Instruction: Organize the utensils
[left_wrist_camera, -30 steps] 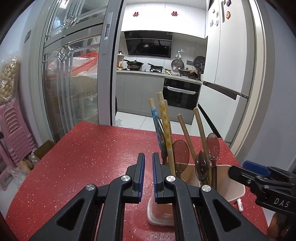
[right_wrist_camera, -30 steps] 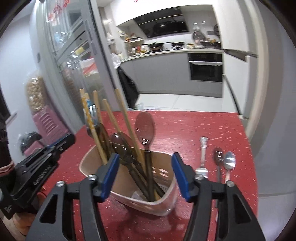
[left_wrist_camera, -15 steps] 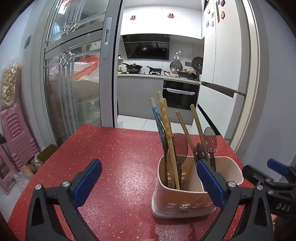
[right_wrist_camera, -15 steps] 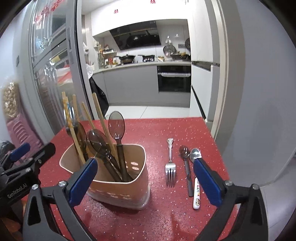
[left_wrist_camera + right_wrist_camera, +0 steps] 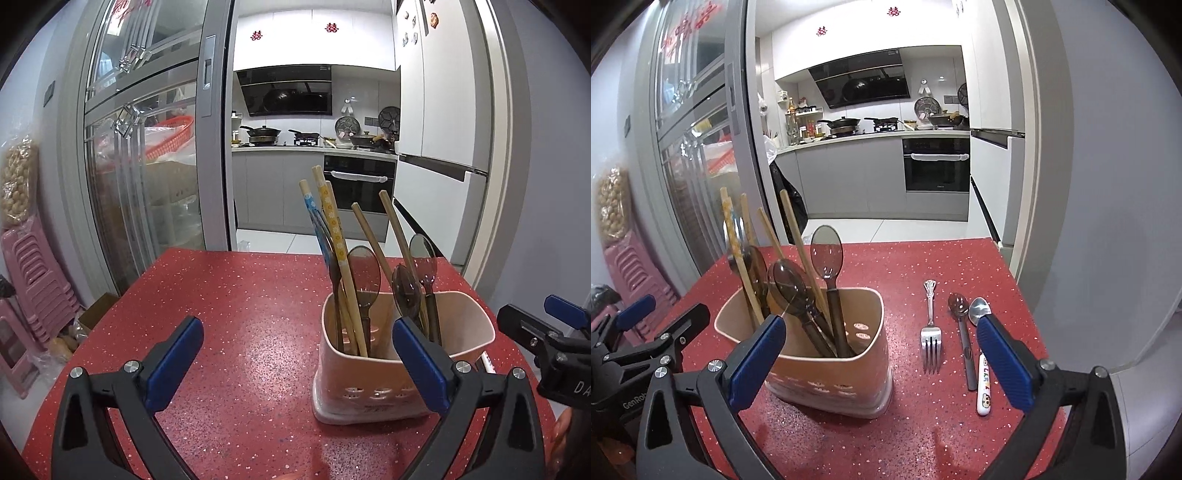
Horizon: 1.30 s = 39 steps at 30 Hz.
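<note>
The left gripper and right gripper both have their jaws spread wide with nothing held; each has just been opening. On the black body of the left one, seen from the right wrist, the letters "GenRob" can be read.

Between them stands the pink plastic holder, with rounded corners and slotted holes low on its wall, near the counter's front edge. It holds wooden chopsticks, some patterned blue and yellow, and smoky translucent spoons, all upright or leaning.

Right of the holder, lying flat and apart from it, are a silver fork, a dark slotted spoon and a metal spoon with a white cartoon-printed handle, near the right edge.

The speckled red counter is bare to the left and toward its far edge.
</note>
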Each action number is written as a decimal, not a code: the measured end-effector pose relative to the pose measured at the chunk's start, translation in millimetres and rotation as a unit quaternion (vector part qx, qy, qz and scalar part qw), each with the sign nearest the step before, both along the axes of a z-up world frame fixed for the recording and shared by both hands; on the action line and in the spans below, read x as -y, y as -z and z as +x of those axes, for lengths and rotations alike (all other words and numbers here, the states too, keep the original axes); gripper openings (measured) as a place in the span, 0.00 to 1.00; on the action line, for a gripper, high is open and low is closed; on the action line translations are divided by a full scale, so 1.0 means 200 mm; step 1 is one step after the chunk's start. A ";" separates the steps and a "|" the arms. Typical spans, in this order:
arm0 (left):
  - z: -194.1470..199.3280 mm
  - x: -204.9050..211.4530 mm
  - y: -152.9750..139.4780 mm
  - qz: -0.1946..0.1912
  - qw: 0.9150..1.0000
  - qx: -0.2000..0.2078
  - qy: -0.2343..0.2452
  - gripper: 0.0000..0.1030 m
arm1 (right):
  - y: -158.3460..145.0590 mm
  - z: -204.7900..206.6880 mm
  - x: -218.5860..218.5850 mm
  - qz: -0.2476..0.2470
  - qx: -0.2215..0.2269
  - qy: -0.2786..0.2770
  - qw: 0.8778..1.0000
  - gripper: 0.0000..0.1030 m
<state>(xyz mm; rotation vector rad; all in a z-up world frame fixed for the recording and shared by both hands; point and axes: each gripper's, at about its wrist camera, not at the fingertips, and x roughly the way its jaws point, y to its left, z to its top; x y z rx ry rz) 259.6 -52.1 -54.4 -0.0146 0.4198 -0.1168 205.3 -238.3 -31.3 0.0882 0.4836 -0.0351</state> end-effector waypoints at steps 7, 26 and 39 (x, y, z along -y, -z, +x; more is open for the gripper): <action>-0.02 -0.01 0.03 -0.003 1.000 -0.002 0.002 1.00 | 0.04 -0.01 -0.01 -0.005 0.003 -0.004 1.000 1.00; -0.01 -0.06 0.07 -0.016 1.000 -0.018 -0.002 1.00 | 0.07 0.01 -0.03 -0.008 0.000 -0.005 1.000 1.00; 0.00 -0.05 0.07 -0.018 1.000 -0.021 -0.002 1.00 | 0.07 0.01 -0.04 -0.006 0.001 -0.008 1.000 1.00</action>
